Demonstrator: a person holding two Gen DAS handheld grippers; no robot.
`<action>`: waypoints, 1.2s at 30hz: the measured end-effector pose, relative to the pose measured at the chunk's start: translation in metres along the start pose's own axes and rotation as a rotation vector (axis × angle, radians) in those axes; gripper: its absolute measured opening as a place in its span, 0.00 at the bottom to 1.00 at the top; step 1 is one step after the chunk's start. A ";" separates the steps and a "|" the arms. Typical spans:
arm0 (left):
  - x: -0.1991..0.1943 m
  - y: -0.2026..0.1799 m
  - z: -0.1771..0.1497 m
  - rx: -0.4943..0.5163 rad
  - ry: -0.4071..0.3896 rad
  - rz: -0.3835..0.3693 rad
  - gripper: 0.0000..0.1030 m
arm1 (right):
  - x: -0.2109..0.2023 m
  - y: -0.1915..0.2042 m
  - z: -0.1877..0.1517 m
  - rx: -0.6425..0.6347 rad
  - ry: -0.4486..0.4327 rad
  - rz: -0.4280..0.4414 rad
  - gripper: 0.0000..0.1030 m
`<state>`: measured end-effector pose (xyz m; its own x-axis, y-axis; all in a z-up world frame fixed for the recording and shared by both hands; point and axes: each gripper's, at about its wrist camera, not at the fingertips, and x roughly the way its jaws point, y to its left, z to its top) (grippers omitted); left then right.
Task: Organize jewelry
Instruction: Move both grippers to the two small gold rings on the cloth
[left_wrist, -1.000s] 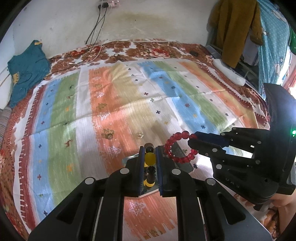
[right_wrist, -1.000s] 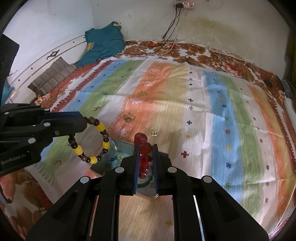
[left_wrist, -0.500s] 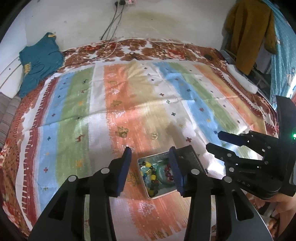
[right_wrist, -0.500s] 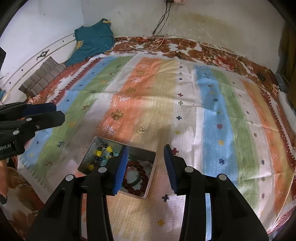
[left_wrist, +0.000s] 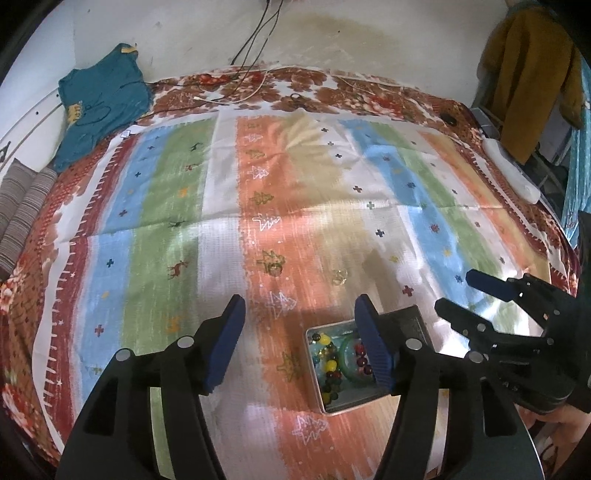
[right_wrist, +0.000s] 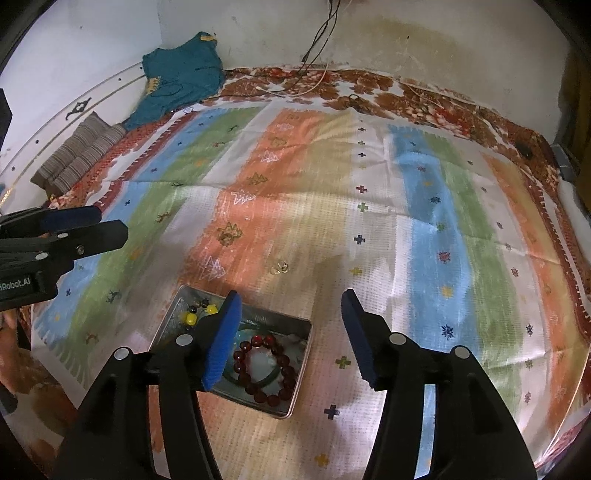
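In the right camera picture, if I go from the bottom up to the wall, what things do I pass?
Red bead bracelet in the metal tin → small gold earrings lying on the striped cloth → white cable on the flowery bedsheet → black wires going up the wall.

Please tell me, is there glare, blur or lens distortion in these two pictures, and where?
Left wrist view: strong white glare on the striped cloth beside the metal tin, between the two grippers; the fisheye lens bends the bed's edges, and the corners are dark. Right wrist view: softer light, the red bead bracelet reads clearly, the far cloth looks slightly smeared.
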<state>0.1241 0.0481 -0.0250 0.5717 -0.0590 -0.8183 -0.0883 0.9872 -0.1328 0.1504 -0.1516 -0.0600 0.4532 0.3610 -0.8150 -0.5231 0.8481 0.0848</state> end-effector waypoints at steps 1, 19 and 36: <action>0.002 0.001 0.001 -0.006 0.001 0.005 0.60 | 0.002 0.000 0.001 0.004 0.005 0.007 0.57; 0.045 0.012 0.023 -0.002 0.072 0.083 0.60 | 0.033 0.004 0.017 -0.012 0.064 -0.017 0.59; 0.083 0.019 0.040 -0.006 0.133 0.099 0.60 | 0.066 0.000 0.030 0.008 0.133 0.020 0.59</action>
<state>0.2021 0.0676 -0.0729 0.4473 0.0194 -0.8942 -0.1443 0.9882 -0.0507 0.2018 -0.1163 -0.0962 0.3425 0.3241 -0.8819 -0.5254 0.8442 0.1062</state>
